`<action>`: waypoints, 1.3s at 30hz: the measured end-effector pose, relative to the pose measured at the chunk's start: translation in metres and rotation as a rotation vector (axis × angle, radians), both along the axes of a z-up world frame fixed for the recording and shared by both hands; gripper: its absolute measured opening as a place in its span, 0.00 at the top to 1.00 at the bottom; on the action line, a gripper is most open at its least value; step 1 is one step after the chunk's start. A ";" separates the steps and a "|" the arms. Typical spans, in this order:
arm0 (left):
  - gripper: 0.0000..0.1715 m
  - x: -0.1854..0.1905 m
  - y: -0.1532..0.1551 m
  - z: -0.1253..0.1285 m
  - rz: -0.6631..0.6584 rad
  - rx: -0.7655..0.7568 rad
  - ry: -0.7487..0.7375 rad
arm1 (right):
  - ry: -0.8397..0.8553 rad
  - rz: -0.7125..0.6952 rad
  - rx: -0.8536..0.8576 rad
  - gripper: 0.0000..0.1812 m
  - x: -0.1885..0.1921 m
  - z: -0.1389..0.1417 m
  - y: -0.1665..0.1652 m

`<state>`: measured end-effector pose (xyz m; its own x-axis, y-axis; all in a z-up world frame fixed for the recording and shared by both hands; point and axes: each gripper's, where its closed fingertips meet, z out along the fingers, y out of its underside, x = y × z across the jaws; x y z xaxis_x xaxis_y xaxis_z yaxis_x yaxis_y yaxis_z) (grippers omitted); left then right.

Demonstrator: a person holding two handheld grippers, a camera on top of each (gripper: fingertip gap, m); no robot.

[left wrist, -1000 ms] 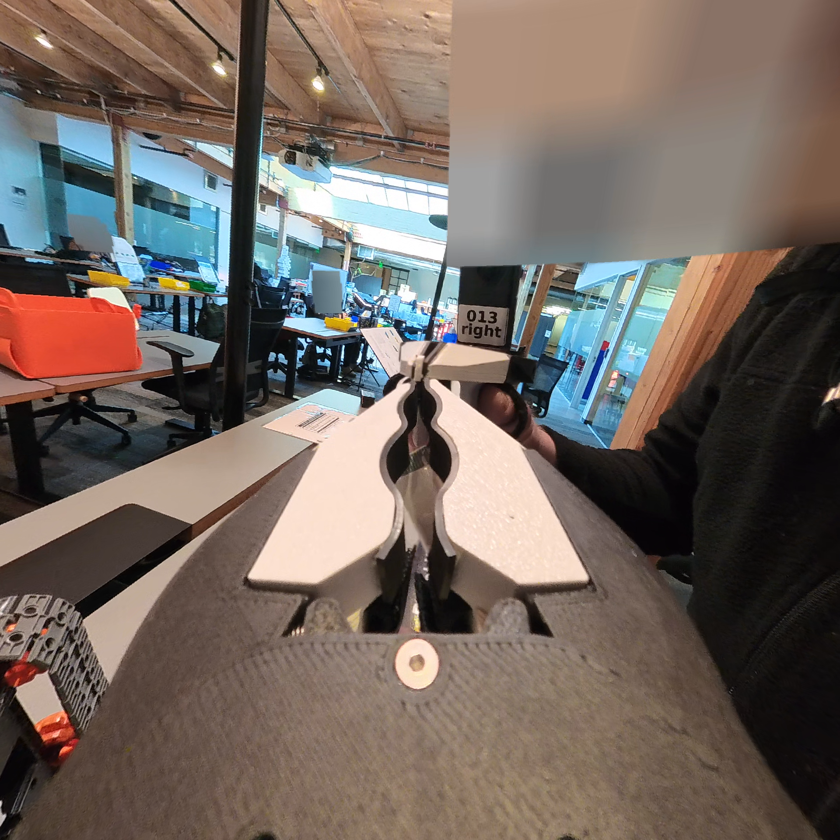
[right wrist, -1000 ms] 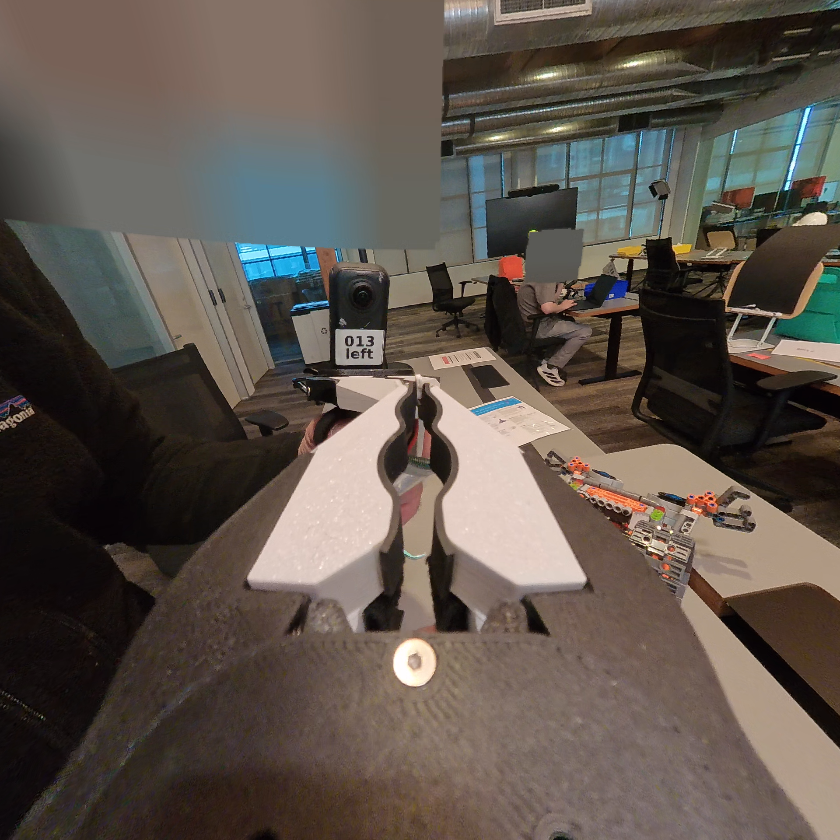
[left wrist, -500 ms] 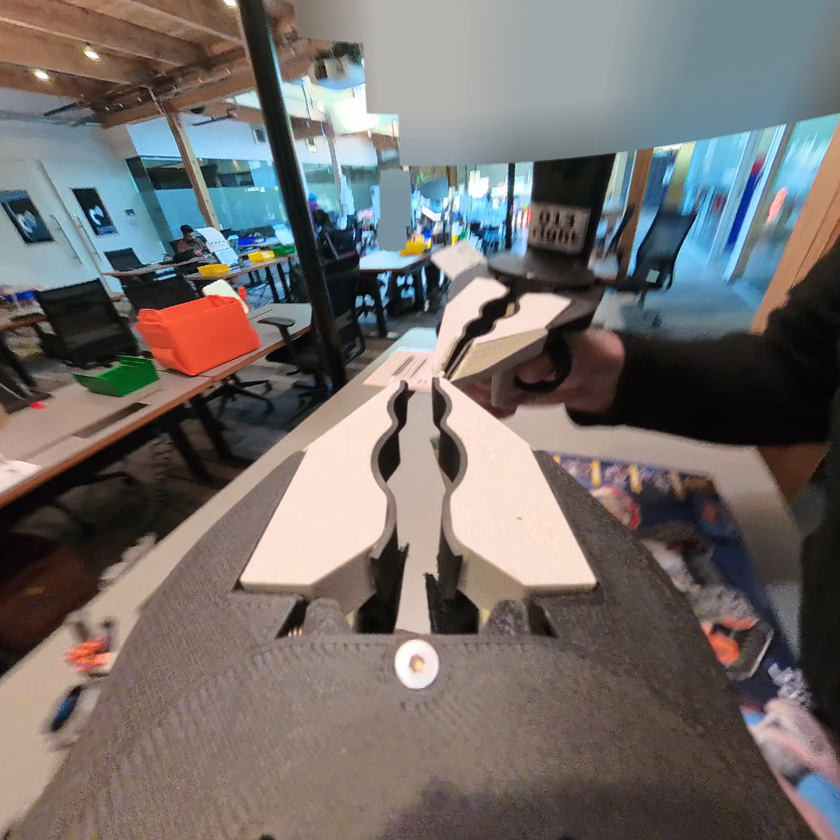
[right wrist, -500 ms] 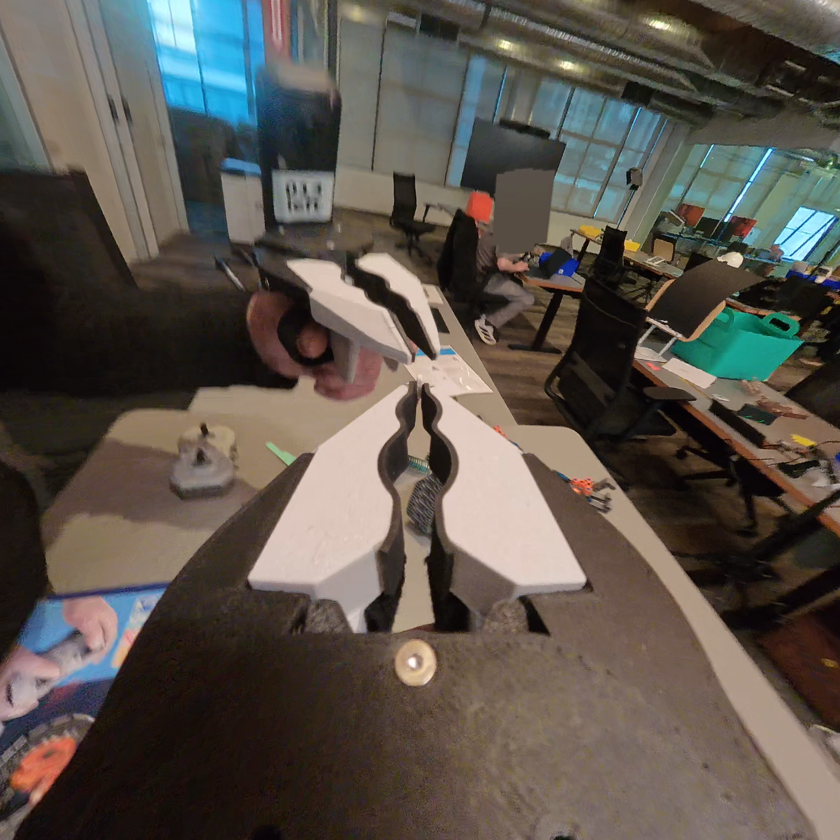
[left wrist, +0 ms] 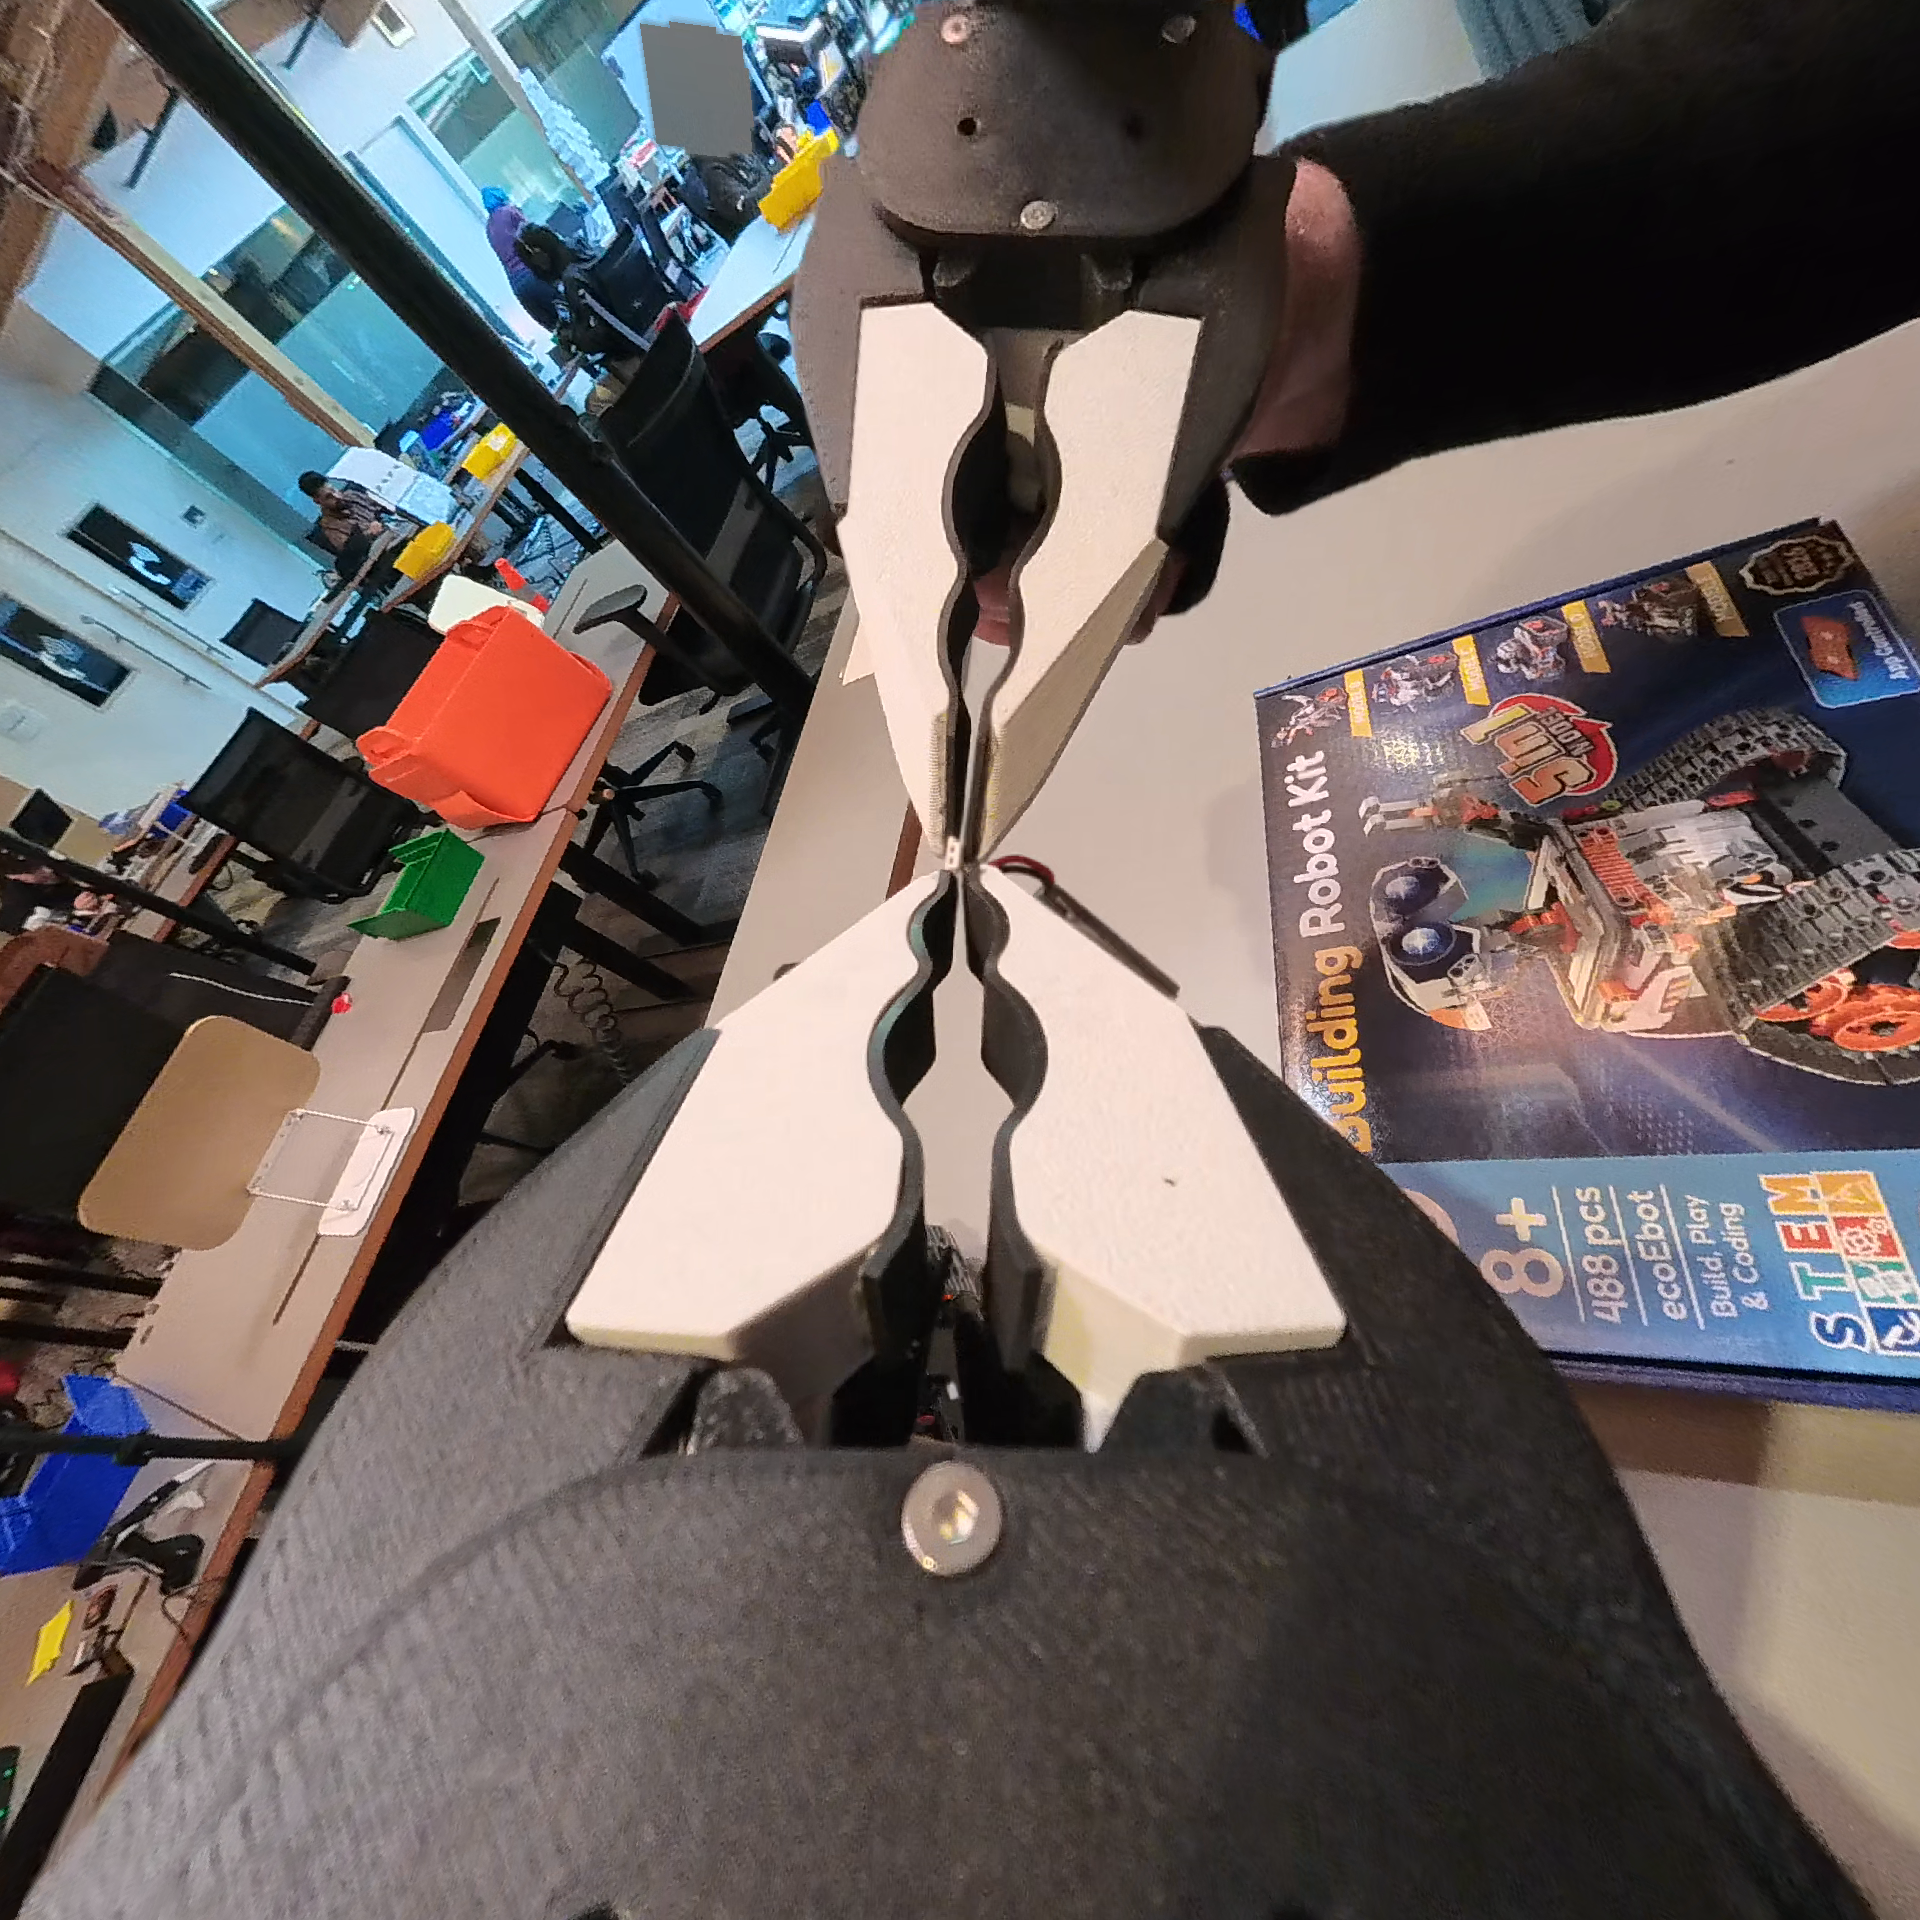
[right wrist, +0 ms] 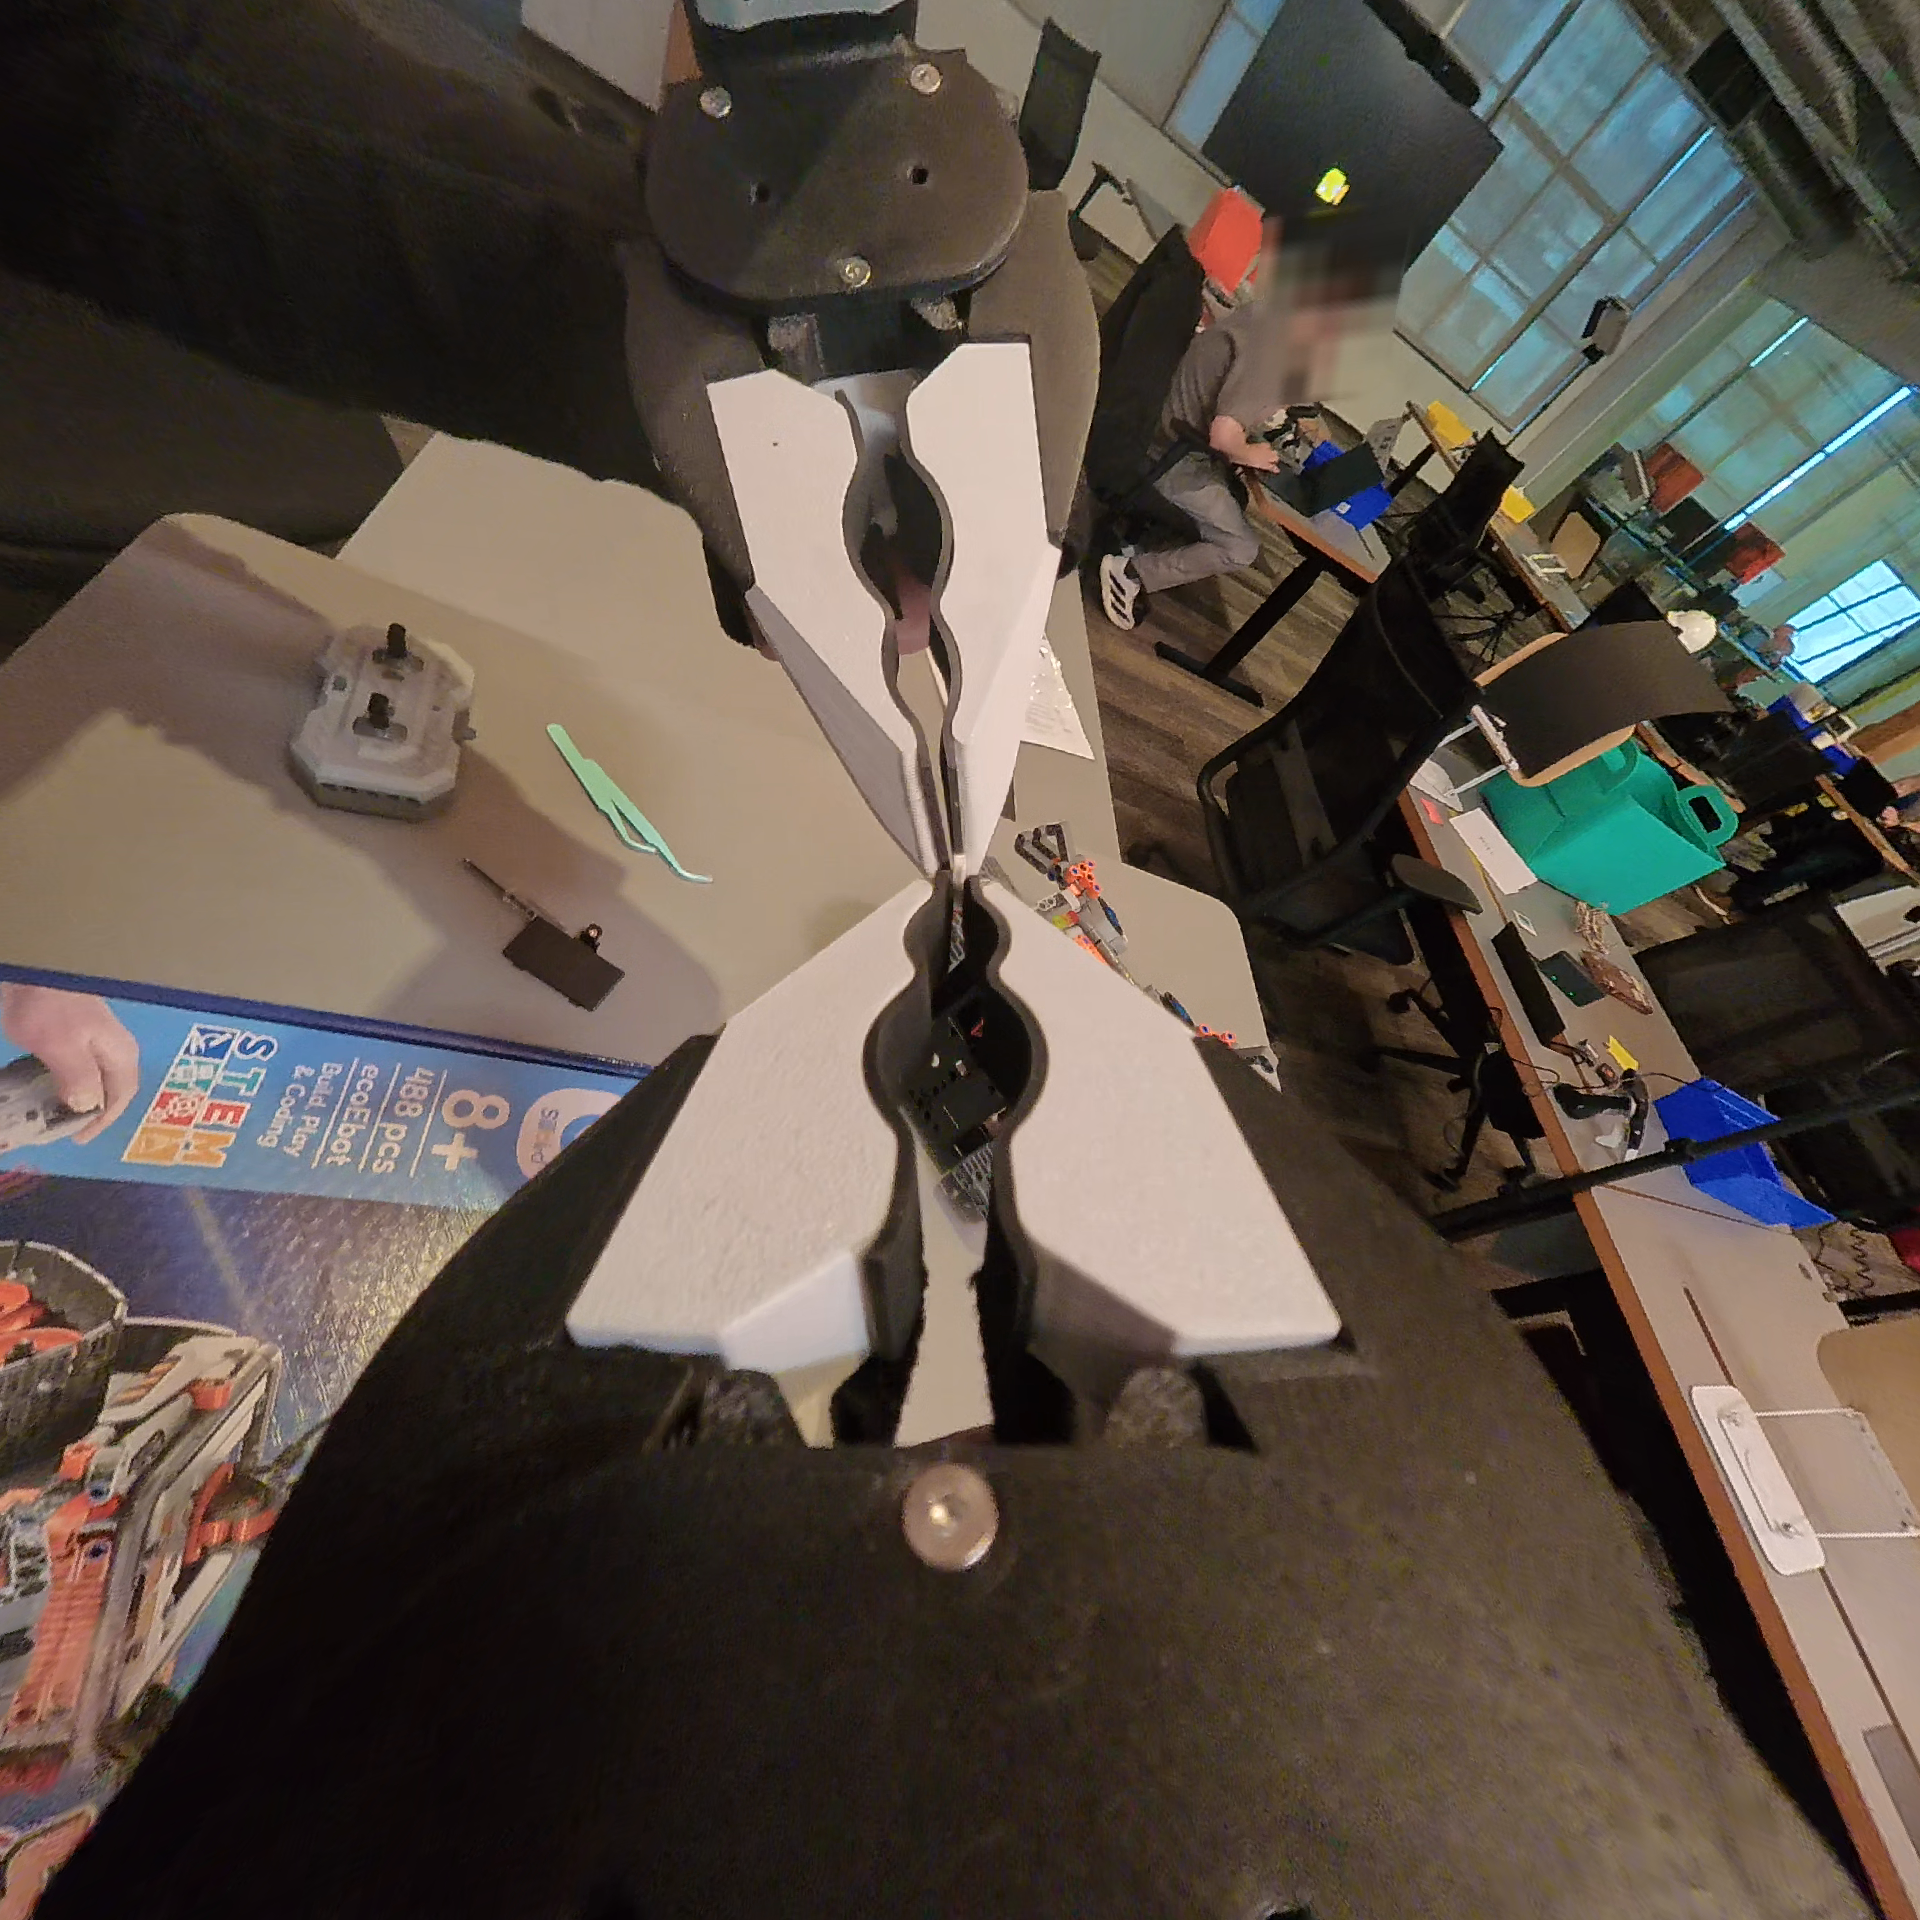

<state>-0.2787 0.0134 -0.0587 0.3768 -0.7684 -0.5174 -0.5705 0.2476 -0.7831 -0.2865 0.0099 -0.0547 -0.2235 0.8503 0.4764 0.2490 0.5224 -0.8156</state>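
Note:
My left gripper point(left wrist: 961, 883) is shut, its white fingers meeting at the tips. My right gripper point(left wrist: 961, 831) points back at it from above, also shut, tip to tip with it and touching or nearly so. In the right wrist view my right gripper point(right wrist: 956, 883) sits at the bottom and the left gripper point(right wrist: 948, 847) comes down from above. Neither visibly holds anything. Both hover over a light grey table point(left wrist: 1143, 727). A black and grey brick model point(right wrist: 961, 1081) shows through the gap between the right gripper's fingers, lying below it.
A blue robot kit box point(left wrist: 1610, 935) lies on the table; it also shows in the right wrist view point(right wrist: 260, 1101). A grey controller point(right wrist: 379, 717), mint tweezers point(right wrist: 623, 805), a small black part point(right wrist: 561, 961) and loose orange-grey bricks point(right wrist: 1081, 914) lie nearby. Office chairs and desks stand beyond the table edge. My left and right fingertips are right by each other.
Both grippers have tilted from level down toward the table, parted briefly, and come back tip to tip. Both stay shut.

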 end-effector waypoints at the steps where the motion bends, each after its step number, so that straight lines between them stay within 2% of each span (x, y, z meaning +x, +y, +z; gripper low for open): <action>1: 1.00 0.000 0.000 -0.001 0.001 0.003 0.009 | -0.011 0.003 0.009 1.00 0.001 -0.001 0.000; 15: 0.99 0.001 -0.007 -0.010 -0.014 0.104 0.181 | -0.095 0.063 0.017 1.00 0.001 -0.012 -0.009; 27: 1.00 0.007 -0.016 -0.028 -0.118 0.037 0.285 | -0.228 0.128 0.143 1.00 0.005 -0.030 -0.015; 39: 1.00 0.009 -0.018 -0.015 -0.148 0.005 0.122 | -0.082 0.158 -0.042 1.00 0.007 -0.017 -0.017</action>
